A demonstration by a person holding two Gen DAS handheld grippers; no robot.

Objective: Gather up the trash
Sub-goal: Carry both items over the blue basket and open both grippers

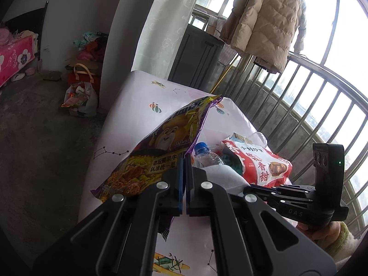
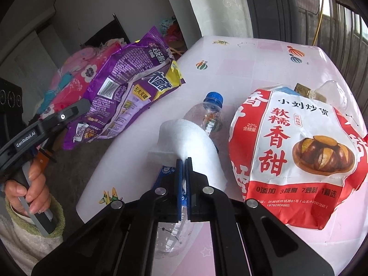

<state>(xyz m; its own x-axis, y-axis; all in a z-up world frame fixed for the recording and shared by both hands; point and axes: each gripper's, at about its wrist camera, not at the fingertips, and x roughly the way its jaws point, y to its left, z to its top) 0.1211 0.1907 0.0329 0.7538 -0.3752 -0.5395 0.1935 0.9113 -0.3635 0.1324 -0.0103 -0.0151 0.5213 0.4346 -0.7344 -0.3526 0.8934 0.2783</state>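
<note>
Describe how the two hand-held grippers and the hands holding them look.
Both are matte black linkage frames with round silver pivot pins and blue finger pads. The left hand-held gripper bears white "GenRobot.AI" lettering, an orange part under its body and a grey handle. The right hand-held gripper shows "DAS" lettering and a black module with a green light. The left hand wears a fuzzy cream sleeve with a green cuff. No cables visible.

glossy purple foil wrapper point(image 2: 124, 87), clear plastic bottle point(image 2: 208, 115)

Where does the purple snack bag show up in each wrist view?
Left wrist: purple snack bag at centre, pinched in the left hand-held gripper.
Right wrist: same bag at left, lifted beside the table.
Shared landmark: blue-capped water bottle.
</note>
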